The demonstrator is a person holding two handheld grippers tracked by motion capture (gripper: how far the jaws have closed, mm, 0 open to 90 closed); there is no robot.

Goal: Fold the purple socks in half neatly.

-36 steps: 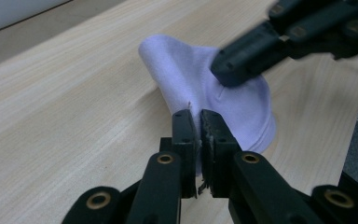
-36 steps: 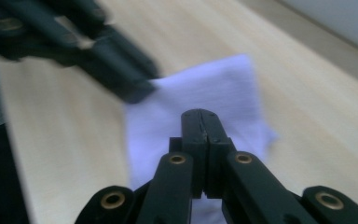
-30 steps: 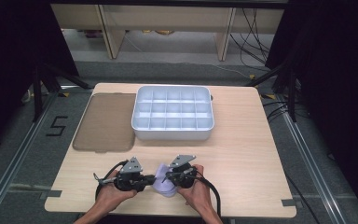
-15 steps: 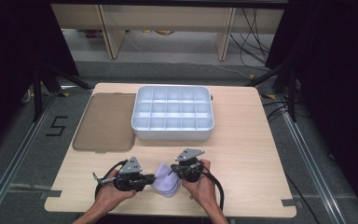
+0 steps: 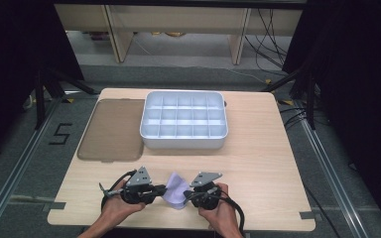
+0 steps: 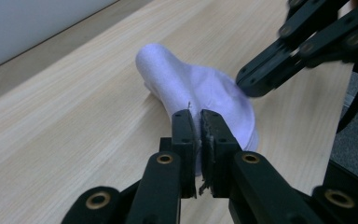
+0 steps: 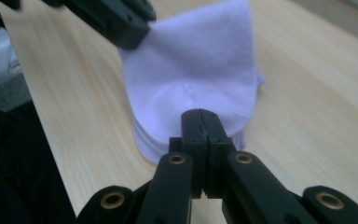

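Both the left gripper (image 5: 159,190) and right gripper (image 5: 190,195) pinch the soft pale lilac felt cloth (image 5: 176,188) with closed fingers, lifted at the wooden counter's (image 5: 258,158) near edge; keep both grips firm and move the hands together, avoiding tugging

High view overhead facing forward, both gripper views close, sharing cloth (image 5: 177,188)

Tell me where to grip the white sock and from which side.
Grip the white sock at its thin edges, one from each side, coming in level with the table. It is soft and bunched up between the left gripper and right gripper, both already pinched shut on opposite edges, which looks like the workable hold.
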